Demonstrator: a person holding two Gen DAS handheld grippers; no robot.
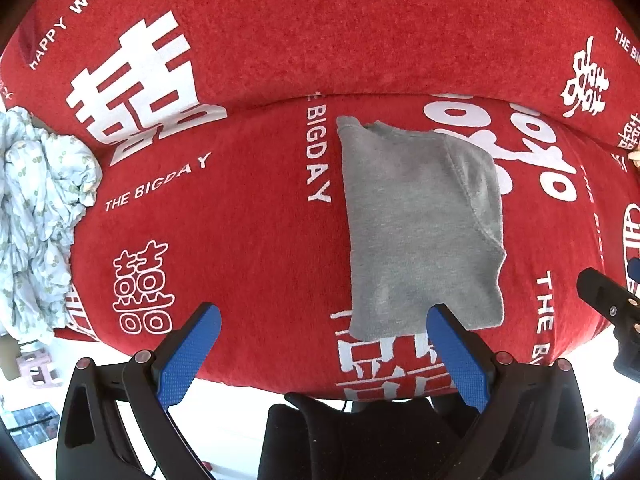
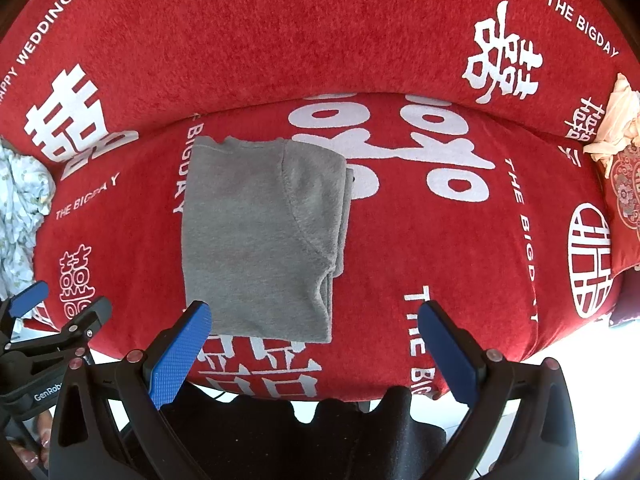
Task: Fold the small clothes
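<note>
A grey garment (image 1: 416,224) lies folded into a narrow rectangle on the red sofa seat (image 1: 240,240), one side folded over. It also shows in the right wrist view (image 2: 260,236). My left gripper (image 1: 324,316) is open and empty, hovering near the garment's near edge. My right gripper (image 2: 314,312) is open and empty, also near the garment's near edge, slightly to its right. The left gripper (image 2: 60,308) shows at the lower left of the right wrist view. Part of the right gripper's black body (image 1: 608,296) shows at the right edge of the left wrist view.
A crumpled pale floral cloth (image 1: 36,216) lies at the left end of the sofa. A cream cloth (image 2: 616,120) and a red patterned cushion (image 2: 624,200) sit at the right end. The red sofa backrest (image 2: 280,40) rises behind. White floor lies below the seat edge.
</note>
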